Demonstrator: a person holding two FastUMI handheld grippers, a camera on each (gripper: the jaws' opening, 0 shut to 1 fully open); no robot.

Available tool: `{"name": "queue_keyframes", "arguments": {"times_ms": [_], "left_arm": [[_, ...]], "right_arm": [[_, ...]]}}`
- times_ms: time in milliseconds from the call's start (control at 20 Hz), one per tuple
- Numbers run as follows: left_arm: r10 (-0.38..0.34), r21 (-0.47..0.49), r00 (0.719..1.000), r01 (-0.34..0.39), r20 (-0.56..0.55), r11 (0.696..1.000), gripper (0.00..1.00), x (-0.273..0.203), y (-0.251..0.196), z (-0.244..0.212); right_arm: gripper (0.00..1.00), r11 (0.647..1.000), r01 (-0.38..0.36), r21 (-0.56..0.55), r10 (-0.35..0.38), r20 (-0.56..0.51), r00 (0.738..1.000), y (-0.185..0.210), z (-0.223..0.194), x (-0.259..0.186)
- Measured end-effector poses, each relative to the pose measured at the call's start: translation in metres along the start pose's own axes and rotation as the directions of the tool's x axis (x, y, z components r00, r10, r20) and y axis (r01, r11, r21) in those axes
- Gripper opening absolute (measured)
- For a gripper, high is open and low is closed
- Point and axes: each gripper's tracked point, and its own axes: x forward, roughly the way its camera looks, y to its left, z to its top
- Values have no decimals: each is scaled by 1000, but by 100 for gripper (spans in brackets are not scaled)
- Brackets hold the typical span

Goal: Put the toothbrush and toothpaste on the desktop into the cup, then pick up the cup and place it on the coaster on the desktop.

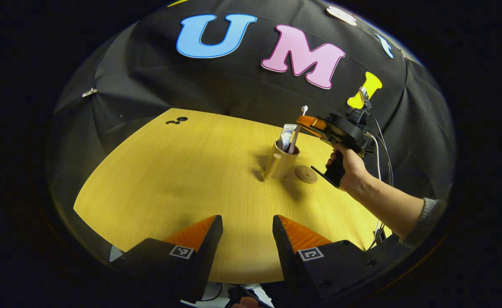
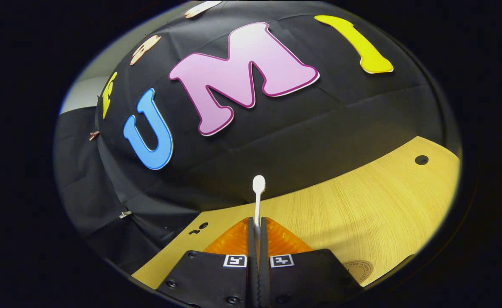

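A tan cup stands upright on the wooden desktop with the toothpaste tube inside it. The toothbrush leans in the cup, its head sticking up. My right gripper, held by a hand, is shut on the toothbrush's upper stem just above the cup. In the right gripper view the brush head rises from between the shut fingers of the right gripper. A round brown coaster lies just right of the cup; its edge shows low right. My left gripper hangs open near the front edge.
Small dark holes sit at the desktop's far left corner, and another hole shows in the right gripper view. Black cloth wall closes the back. Cables trail from the right gripper.
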Motion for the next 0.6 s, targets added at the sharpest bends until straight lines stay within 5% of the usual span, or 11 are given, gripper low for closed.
{"name": "queue_keyframes", "arguments": {"times_ms": [600], "left_arm": [[-14,-32,1000,14,8,999,73,13,-16,11]], "right_arm": [[16,1000,3,-5,-4,-97,995,-2,-24,-43]]}}
